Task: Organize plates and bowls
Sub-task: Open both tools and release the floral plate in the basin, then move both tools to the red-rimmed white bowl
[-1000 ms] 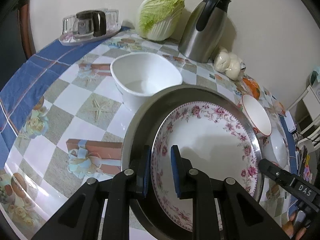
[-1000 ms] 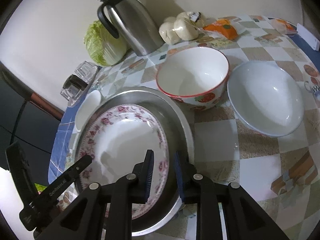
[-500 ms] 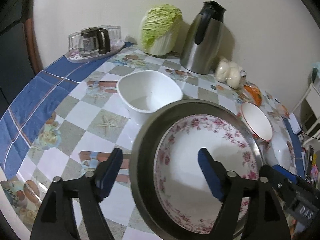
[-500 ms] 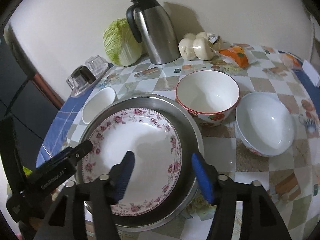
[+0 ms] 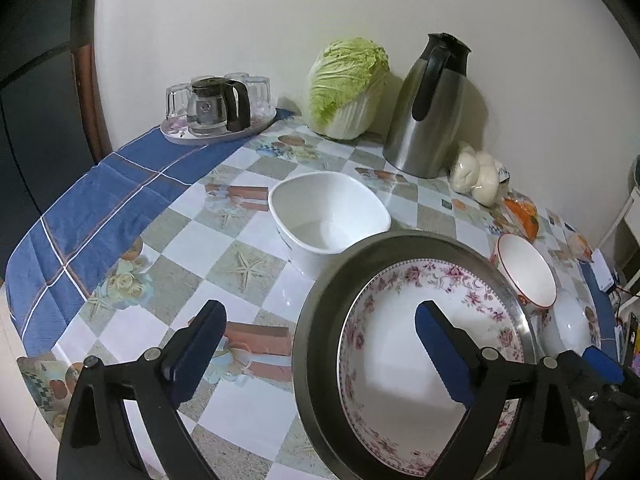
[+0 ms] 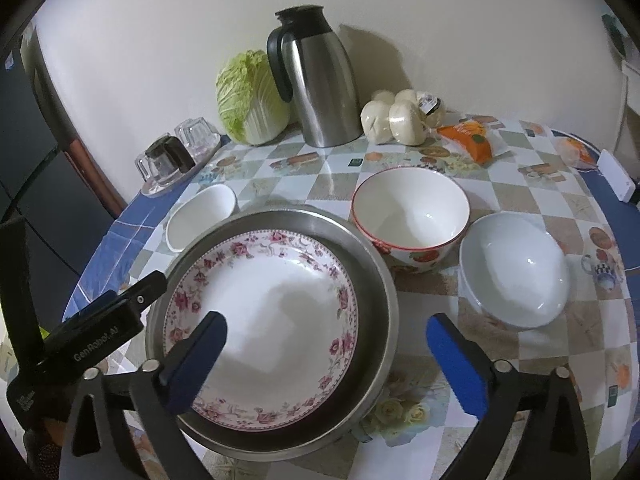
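Found floral plate (image 6: 264, 312) seated face up inside steel pan (image 6: 376, 292) on table (image 5: 192, 240), rim level; round, so no long axis. Left gripper (image 5: 316, 344) and right gripper (image 6: 326, 346) noted empty, jaws opening, straddling opposite pan edges without contact. Advised lifting clear before choosing next piece: red-rimmed bowl (image 6: 412, 216), white bowl (image 6: 516, 268), square bowl (image 5: 328, 220) nearby, all mouth up.

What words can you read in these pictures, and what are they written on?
"GenRobot.AI": white letters on the black body of the left gripper, seen from the right wrist camera.
Label on the bag of buns: too small to read.
Print on the orange packet: too blurred to read.
The floral plate and bowls bear no words.
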A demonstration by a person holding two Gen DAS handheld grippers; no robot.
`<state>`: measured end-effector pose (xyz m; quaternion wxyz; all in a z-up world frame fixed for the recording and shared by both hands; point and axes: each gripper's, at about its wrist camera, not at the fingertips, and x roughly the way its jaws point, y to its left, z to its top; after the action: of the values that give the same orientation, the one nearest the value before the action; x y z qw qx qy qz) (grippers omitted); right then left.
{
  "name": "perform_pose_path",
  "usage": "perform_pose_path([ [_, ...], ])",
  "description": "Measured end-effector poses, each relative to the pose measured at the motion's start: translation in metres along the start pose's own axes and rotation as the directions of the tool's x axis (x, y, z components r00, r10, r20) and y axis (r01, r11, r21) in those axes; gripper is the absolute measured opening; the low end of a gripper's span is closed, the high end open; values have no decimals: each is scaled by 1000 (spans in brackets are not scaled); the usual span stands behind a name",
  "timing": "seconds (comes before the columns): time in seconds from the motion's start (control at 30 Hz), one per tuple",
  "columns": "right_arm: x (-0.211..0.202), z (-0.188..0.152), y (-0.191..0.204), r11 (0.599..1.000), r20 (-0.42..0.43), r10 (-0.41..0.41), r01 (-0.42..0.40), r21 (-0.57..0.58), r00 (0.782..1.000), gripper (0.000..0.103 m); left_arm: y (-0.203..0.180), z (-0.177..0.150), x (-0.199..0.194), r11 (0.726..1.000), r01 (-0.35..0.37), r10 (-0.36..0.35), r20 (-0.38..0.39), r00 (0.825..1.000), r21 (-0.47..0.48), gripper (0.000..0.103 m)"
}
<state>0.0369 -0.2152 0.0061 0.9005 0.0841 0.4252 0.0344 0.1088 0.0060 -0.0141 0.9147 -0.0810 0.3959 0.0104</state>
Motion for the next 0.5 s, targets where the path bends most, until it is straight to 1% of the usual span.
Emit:
perform_pose_path([
  [0.23, -14, 6, -2, 1000, 31, -9, 8, 7, 999, 103, -8, 1, -7, 999, 31, -31, 12, 999, 24, 96],
  [0.4, -26, 14, -8, 999, 51, -21, 19, 42, 998, 103, -12, 3, -13, 999, 41, -42, 42, 998, 34, 96],
  [0.5, -37, 20, -14, 997, 82, -42, 37, 70, 996, 103, -15, 4, -16, 997, 64, -66, 47, 997, 38, 96],
])
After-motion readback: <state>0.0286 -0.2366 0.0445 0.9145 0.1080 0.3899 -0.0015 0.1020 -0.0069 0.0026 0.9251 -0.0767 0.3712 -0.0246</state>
